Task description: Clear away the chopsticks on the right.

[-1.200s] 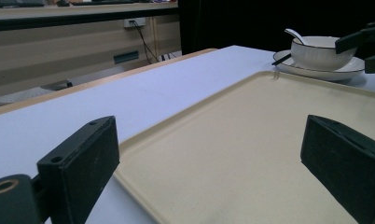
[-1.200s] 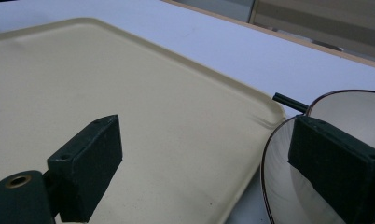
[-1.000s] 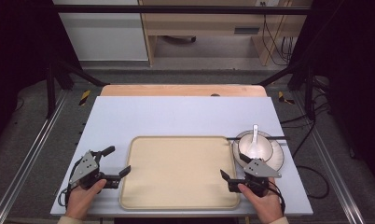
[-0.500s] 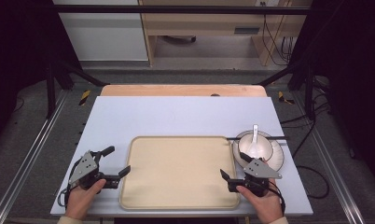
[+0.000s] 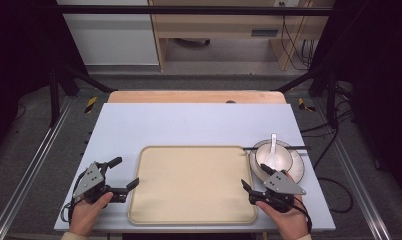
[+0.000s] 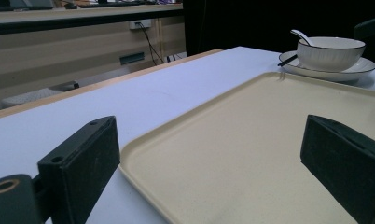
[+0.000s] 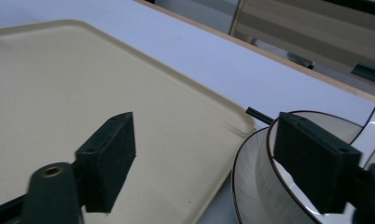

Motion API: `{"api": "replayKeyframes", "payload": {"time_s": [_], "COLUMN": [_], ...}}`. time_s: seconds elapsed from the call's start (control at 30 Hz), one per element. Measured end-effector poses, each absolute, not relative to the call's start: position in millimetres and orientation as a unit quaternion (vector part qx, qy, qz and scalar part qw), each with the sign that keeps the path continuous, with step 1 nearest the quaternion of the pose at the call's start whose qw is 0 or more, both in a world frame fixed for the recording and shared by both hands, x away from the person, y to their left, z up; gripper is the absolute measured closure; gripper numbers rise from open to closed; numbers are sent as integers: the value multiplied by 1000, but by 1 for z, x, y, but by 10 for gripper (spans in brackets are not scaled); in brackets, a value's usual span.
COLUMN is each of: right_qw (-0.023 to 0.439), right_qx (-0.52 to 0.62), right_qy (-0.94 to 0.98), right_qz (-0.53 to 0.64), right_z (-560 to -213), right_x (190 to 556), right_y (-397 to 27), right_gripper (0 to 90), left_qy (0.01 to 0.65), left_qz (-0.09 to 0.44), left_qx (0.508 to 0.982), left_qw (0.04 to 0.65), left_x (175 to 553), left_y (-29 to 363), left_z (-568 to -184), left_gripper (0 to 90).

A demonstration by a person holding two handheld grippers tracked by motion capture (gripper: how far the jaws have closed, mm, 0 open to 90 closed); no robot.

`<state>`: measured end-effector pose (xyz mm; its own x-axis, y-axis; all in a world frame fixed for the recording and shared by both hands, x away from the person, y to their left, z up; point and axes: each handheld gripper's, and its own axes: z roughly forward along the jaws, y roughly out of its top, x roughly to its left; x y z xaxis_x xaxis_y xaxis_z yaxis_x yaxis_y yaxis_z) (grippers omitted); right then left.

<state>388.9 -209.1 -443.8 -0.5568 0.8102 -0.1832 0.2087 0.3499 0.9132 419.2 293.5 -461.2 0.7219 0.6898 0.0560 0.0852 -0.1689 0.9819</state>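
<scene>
Grippers at rest on either side of a beige tray (image 5: 191, 182) on my pale blue table (image 5: 189, 125): my left gripper (image 5: 120, 175), held in a hand (image 5: 86, 212) at the near left corner, has its jaws spread wide with nothing between them, one finger (image 6: 80, 163) over bare table and the other (image 6: 346, 163) over the tray, so the tray's near left corner lies in the gap. My right gripper (image 5: 256, 178) is likewise spread wide and holding nothing; its left finger (image 7: 108, 158) hangs above the tray's surface, while its right finger (image 7: 316, 161) sits over the rim of a white bowl (image 5: 274, 157). The bowl stands on a plate (image 5: 296, 172) just beside the tray's far right corner, with a white spoon (image 5: 273, 145) resting in it. A black chopstick (image 5: 276, 147) lies across the plate's far edge, beyond the right fingers. I cannot tell whether that right finger touches the bowl.
</scene>
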Motion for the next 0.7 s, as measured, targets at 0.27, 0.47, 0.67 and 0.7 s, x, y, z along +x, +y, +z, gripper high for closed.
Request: {"api": "replayKeyframes", "payload": {"time_s": [0.27, 0.47, 0.67, 0.7], "right_qw": [363, 374, 367, 362], "right_qx": [327, 350, 376, 386], "right_qy": [751, 756, 759, 758], "right_qz": [444, 408, 383, 382], "right_z": [-413, -384, -367, -366], "right_x": [377, 397, 424, 431], "right_y": [-223, -263, -298, -307], "right_gripper": [530, 666, 774, 799], "left_qy": [270, 271, 276, 275], "left_qz": [261, 265, 267, 267], "left_qx": [725, 724, 718, 718], "left_qw": [578, 576, 581, 581], "left_x": [418, 417, 417, 417], "left_y": [293, 294, 297, 297], "left_z": [-462, -461, -461, -461], "left_gripper": [48, 51, 53, 53]}}
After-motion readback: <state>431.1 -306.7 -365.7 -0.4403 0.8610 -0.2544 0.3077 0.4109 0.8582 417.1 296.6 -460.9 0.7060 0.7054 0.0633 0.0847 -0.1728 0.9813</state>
